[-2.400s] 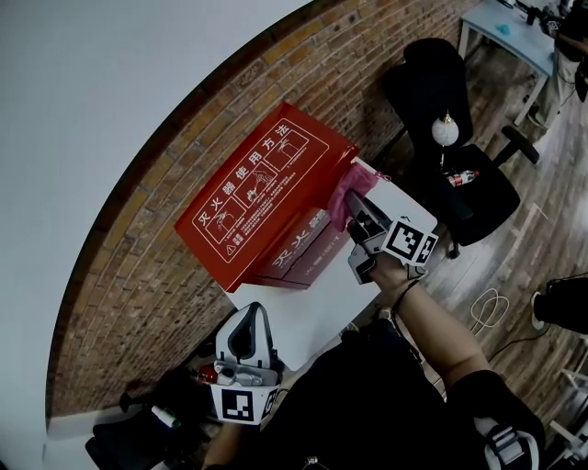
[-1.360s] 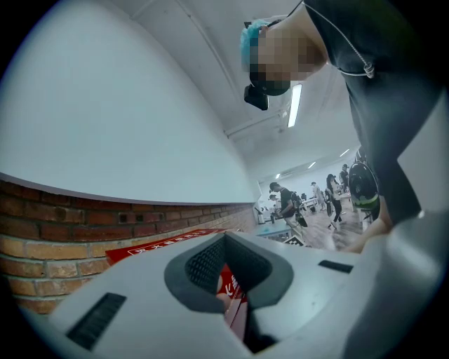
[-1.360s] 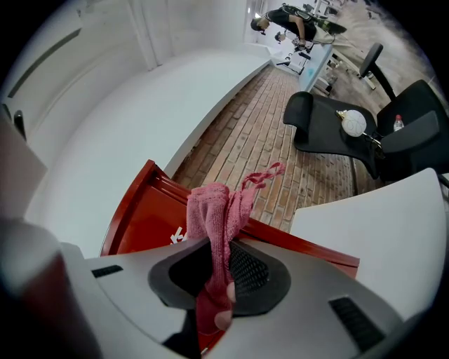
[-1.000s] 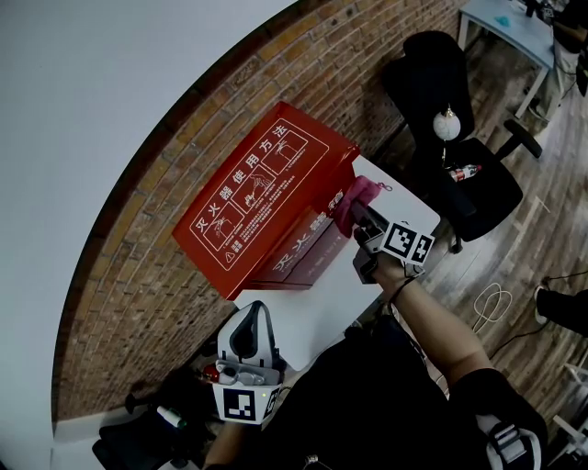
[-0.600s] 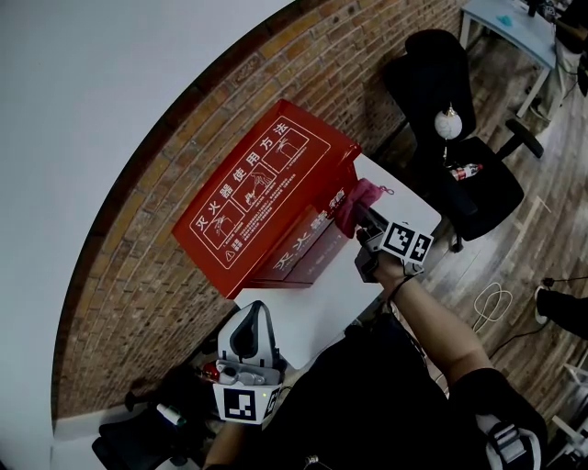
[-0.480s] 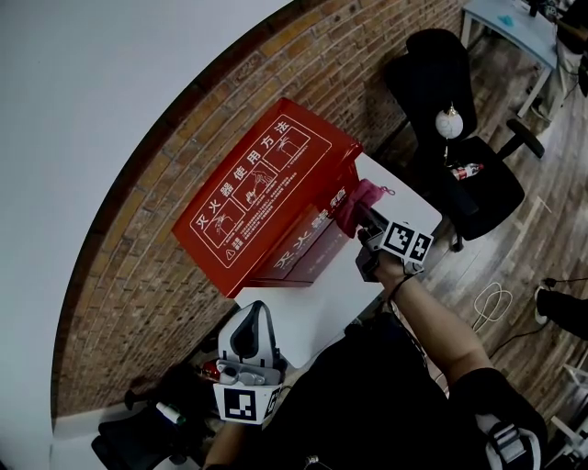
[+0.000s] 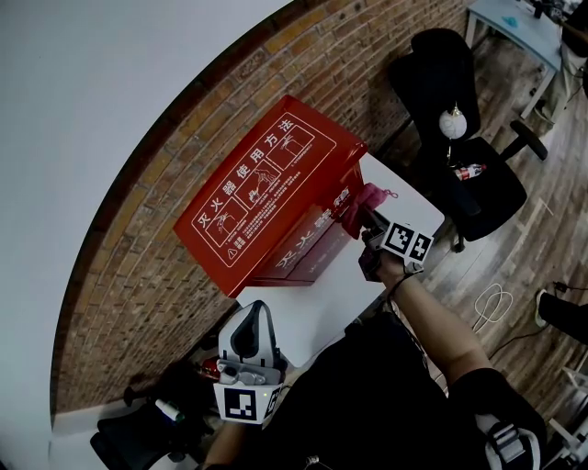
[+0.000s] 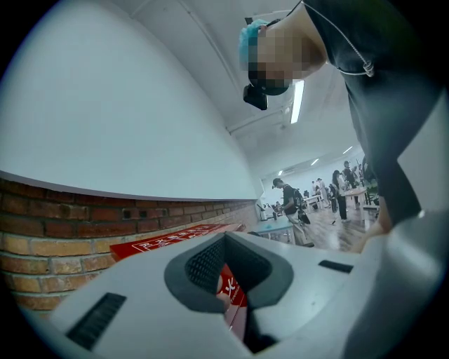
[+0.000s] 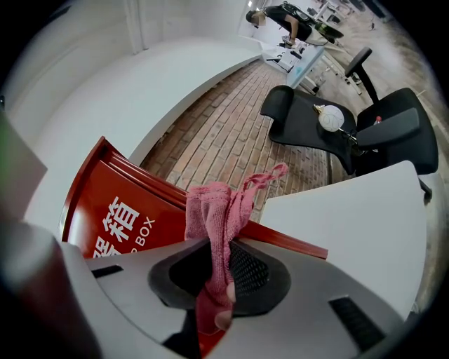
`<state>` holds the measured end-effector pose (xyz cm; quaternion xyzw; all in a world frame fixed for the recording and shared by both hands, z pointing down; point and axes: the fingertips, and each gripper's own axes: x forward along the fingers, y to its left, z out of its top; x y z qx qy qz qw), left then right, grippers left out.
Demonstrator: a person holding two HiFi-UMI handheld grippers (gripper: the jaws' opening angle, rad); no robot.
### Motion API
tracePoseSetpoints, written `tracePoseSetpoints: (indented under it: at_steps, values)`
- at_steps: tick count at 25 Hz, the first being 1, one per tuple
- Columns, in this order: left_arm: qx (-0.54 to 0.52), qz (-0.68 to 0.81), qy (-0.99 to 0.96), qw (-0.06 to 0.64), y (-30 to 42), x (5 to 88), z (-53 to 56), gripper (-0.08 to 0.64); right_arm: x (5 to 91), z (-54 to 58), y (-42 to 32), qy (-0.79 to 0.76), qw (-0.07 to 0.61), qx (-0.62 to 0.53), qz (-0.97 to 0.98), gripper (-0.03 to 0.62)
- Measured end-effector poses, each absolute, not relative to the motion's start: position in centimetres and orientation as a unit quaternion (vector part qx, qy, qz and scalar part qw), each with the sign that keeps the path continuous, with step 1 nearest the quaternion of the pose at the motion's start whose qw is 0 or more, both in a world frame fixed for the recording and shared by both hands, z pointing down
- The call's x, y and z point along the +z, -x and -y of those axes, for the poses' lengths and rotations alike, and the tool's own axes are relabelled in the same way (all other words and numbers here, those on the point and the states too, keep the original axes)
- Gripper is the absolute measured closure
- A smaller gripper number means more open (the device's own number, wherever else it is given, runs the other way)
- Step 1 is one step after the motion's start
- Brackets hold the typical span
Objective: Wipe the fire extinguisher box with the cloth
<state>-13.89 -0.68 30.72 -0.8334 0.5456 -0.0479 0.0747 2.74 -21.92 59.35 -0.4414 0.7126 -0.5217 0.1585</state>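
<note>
The red fire extinguisher box [image 7: 266, 188] with white print stands on a white table [image 7: 322, 298] against the brick wall. My right gripper [image 7: 370, 220] is shut on a pink cloth [image 7: 363, 202] and holds it against the box's front right corner. In the right gripper view the cloth [image 9: 214, 217] rises from between the jaws in front of the red box [image 9: 119, 203]. My left gripper [image 7: 246, 340] hangs low at the table's near left corner, away from the box; its jaws are shut with nothing between them. In the left gripper view the box [image 8: 175, 242] shows beyond the left gripper [image 8: 228, 284].
A black office chair [image 7: 459, 156] with a white ball and a bottle on its seat stands right of the table. A brick wall [image 7: 156, 165] runs behind the box. A light blue table [image 7: 519, 27] is at the far right. Dark bags lie on the floor at the lower left.
My right gripper has slid the pink cloth a little to the right along the box's front, toward its right corner. The left gripper has stayed put.
</note>
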Motion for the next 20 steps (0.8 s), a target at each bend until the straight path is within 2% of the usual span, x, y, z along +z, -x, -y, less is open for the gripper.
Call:
tracePoseSetpoints:
  at_steps: [20]
  values:
    - [-0.046,-0.551,0.830,0.073,14.0,30.9,1.2,0.526,64.5,22.0,-2.7,0.461,0.117,-0.541,-0.694,0.518]
